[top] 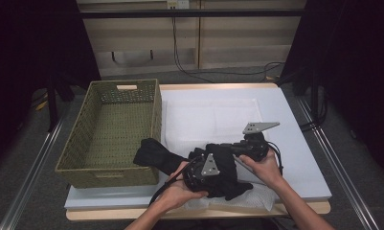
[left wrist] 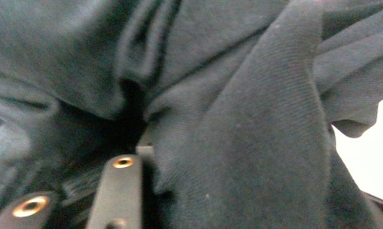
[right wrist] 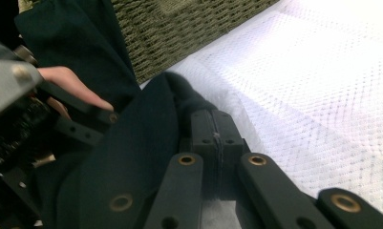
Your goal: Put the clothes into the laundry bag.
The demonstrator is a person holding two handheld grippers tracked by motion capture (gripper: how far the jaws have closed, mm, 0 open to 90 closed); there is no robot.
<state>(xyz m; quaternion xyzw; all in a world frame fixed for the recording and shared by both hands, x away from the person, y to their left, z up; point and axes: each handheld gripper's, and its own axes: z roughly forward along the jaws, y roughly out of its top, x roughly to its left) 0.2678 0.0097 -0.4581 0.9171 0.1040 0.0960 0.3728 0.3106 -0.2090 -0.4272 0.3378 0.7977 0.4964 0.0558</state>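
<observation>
High view: the black garment (top: pixel 213 167) lies bunched on the white mat (top: pixel 213 117) just beside the woven basket (top: pixel 114 132), one end draped against the basket's near right corner. Both hands meet over it, the left gripper (top: pixel 201 168) nearer the basket, the right gripper (top: pixel 249 147) on the far side. If either grip slackens, the loose end could sag and catch on the basket's rim.

Left gripper view: folds of garment (left wrist: pixel 237 133) press close around the jaws; whether the pads bite cannot be told.

Right gripper view: the right gripper (right wrist: pixel 217 131) points toward the basket (right wrist: pixel 179 28), its jaws pressed fully together, with cloth (right wrist: pixel 136 143) lying beside them; a pinched fold isn't clear.
</observation>
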